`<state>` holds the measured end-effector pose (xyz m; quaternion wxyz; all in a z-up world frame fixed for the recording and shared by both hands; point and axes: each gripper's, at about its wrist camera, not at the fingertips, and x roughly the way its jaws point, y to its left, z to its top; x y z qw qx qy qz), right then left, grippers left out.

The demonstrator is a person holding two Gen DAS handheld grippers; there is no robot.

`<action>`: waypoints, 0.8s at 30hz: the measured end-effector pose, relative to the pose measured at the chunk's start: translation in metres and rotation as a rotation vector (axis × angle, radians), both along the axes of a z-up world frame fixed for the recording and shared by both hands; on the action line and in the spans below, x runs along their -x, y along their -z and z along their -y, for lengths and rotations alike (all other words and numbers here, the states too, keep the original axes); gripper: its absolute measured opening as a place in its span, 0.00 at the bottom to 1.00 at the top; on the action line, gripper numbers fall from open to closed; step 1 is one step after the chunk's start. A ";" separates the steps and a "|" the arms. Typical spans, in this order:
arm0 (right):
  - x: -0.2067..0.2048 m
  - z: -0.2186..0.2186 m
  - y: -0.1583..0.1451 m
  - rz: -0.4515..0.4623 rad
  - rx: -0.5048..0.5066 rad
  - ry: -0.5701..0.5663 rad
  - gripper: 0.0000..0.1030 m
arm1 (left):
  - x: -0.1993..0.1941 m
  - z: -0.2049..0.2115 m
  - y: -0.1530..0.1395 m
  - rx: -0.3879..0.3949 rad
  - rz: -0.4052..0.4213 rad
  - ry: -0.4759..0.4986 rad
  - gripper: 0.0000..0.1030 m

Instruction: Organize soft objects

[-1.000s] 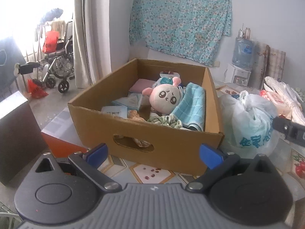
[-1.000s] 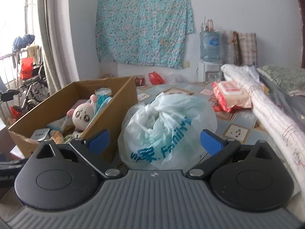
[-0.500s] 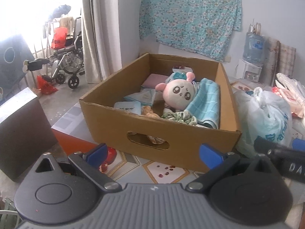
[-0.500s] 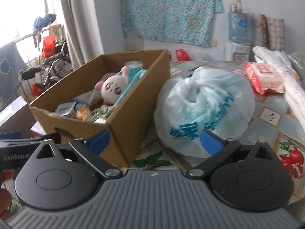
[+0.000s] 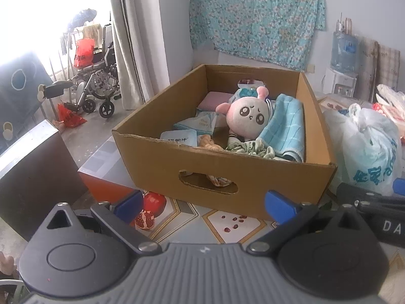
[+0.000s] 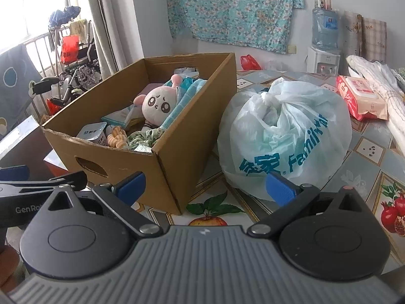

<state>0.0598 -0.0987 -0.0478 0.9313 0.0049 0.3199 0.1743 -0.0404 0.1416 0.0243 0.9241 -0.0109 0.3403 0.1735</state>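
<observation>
A cardboard box (image 5: 227,174) (image 6: 174,157) stands on the patterned tabletop. Inside lie a pink-and-white plush toy (image 5: 249,117) (image 6: 158,103), a blue checked towel (image 5: 284,126) (image 6: 177,111), a green scrunchie (image 5: 249,149) (image 6: 145,136), a beige braided piece (image 5: 208,144) (image 6: 116,136) and several tissue packs (image 5: 181,136). A knotted white plastic bag (image 5: 367,147) (image 6: 283,136) sits right of the box. My left gripper (image 5: 203,206) hangs open before the box's front wall, holding nothing. My right gripper (image 6: 206,187) is open and empty near the box's front right corner.
The table (image 6: 367,167) carries a wipes pack (image 6: 362,96) and rolled bedding (image 6: 379,81) at the right. A water dispenser (image 5: 345,58) stands by the back wall. A wheelchair (image 5: 97,86) and a dark cabinet (image 5: 33,172) stand left, off the table's edge.
Both grippers have drawn back and to the left, so the box now sits farther right in each view. Each gripper has come into the other's view. Both stay open.
</observation>
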 end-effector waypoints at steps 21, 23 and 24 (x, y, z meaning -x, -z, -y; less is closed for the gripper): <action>-0.010 -0.001 0.006 -0.041 0.016 -0.001 0.99 | -0.006 0.000 0.002 -0.025 -0.020 -0.007 1.00; -0.010 -0.001 0.007 -0.043 0.016 0.001 0.99 | -0.006 0.000 0.002 -0.025 -0.022 -0.007 1.00; -0.010 -0.001 0.007 -0.043 0.017 0.002 0.99 | -0.006 0.000 0.002 -0.025 -0.022 -0.007 1.00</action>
